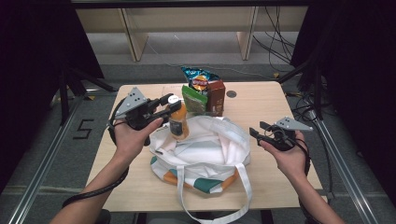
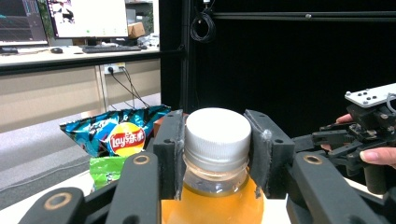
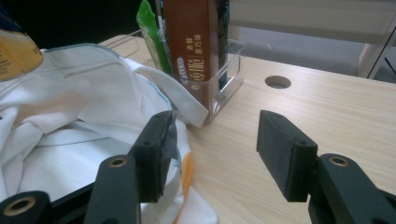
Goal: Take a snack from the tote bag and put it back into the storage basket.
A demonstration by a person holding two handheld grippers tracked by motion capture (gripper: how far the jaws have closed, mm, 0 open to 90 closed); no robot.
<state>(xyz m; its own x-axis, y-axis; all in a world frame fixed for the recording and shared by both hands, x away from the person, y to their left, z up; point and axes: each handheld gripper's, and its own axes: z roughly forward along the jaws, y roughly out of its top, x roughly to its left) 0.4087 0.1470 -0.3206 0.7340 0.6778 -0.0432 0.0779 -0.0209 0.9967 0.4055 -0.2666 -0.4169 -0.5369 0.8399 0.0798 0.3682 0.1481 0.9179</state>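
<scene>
You pinched the orange juice bottle (image 2: 217,186) only by its white ribbed cap (image 2: 217,137) in your left gripper (image 2: 217,154), right gripper (image 3: 215,149) gaping empty, so it risked slipping beside the white canvas bag (image 1: 205,144)

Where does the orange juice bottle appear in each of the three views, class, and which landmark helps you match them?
High view: orange juice bottle left of centre, above the bag.
Left gripper view: bottom centre, white cap clamped between the jaws.
Right gripper view: top-left corner, a sliver.
Shared landmark: green snack packet.

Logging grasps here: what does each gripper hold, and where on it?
The left gripper clamps the orange bottle at its white cap and neck. The right gripper is open, holding nothing.
</scene>
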